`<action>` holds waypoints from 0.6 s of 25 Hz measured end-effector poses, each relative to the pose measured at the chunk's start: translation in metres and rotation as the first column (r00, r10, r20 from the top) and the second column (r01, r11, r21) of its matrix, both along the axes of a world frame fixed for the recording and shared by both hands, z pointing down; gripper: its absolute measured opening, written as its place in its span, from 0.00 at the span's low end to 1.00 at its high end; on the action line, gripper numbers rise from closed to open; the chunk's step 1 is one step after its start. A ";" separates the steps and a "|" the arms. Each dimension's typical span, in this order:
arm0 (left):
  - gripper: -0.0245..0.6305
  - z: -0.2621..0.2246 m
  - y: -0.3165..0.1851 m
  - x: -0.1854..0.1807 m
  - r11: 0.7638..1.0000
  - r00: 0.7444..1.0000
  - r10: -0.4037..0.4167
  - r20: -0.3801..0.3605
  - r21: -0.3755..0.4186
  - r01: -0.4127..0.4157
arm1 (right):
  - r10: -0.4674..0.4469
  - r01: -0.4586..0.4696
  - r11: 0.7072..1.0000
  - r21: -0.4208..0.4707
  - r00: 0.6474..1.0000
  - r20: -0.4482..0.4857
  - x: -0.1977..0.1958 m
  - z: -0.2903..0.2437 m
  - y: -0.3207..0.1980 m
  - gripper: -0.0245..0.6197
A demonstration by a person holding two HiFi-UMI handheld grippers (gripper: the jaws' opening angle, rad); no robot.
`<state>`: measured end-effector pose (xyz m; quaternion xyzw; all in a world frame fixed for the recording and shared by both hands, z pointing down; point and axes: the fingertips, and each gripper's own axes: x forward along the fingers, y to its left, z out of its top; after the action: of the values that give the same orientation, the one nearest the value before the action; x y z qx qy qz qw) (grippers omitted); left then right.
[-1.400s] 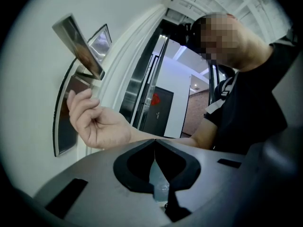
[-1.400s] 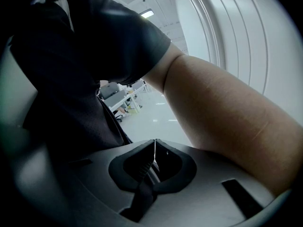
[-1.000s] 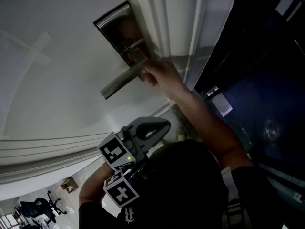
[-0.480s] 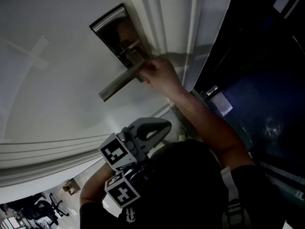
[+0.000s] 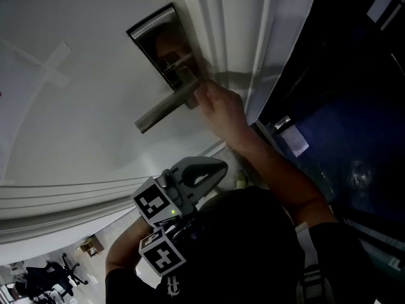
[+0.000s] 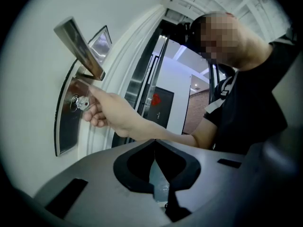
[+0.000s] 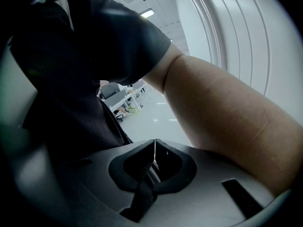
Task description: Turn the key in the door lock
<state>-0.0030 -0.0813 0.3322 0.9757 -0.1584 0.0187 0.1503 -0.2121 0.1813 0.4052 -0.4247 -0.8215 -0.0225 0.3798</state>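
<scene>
A bare hand [image 6: 106, 110] pinches a silver key [image 6: 83, 102] that sits in the keyhole of the metal lock plate [image 6: 65, 126], just under the lever handle [image 6: 80, 48]. In the head view the same hand [image 5: 218, 106] is at the plate [image 5: 155, 37] below the handle [image 5: 166, 111]. My left gripper [image 6: 155, 140] is shut and empty, well back from the lock. My right gripper [image 7: 155, 142] is also shut with nothing in it and faces a bare forearm [image 7: 227, 112]. Low in the head view, two marker cubes [image 5: 154, 202] and one grey gripper body [image 5: 196, 173] are bunched together.
The white panelled door [image 5: 76, 106] fills the left side. Its frame [image 5: 253, 49] and a dark glass opening [image 5: 342, 106] lie to the right. Behind the person is an office floor with chairs [image 5: 38, 277]. A corridor with a dark door [image 6: 161, 108] shows past the frame.
The hand at the key has shifted slightly down and right and its wrist has turned. The grippers stay bunched low and shut.
</scene>
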 end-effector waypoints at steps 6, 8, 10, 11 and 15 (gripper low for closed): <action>0.05 -0.001 0.000 0.001 1.000 1.000 0.009 -0.001 0.003 -0.009 | 0.008 -0.008 1.000 0.002 1.000 0.006 -0.002 -0.001 -0.001 0.06; 0.05 -0.001 0.001 0.001 1.000 1.000 0.011 0.001 0.002 -0.011 | 0.010 -0.010 1.000 0.003 1.000 0.008 -0.002 -0.001 -0.002 0.06; 0.05 -0.001 0.001 0.001 1.000 1.000 0.011 0.002 0.002 -0.011 | 0.011 -0.011 1.000 0.003 1.000 0.011 -0.003 -0.001 -0.002 0.06; 0.05 -0.001 0.001 0.001 1.000 1.000 0.011 0.003 0.001 -0.011 | 0.010 -0.010 1.000 0.003 1.000 0.010 -0.003 -0.001 -0.001 0.06; 0.05 0.001 0.002 0.001 1.000 1.000 0.013 0.004 -0.002 -0.013 | 0.013 -0.013 1.000 -0.002 1.000 0.008 -0.003 -0.001 -0.001 0.06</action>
<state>-0.0019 -0.0797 0.3330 0.9765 -0.1521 0.0219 0.1510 -0.2148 0.1803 0.4044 -0.4197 -0.8258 -0.0212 0.3761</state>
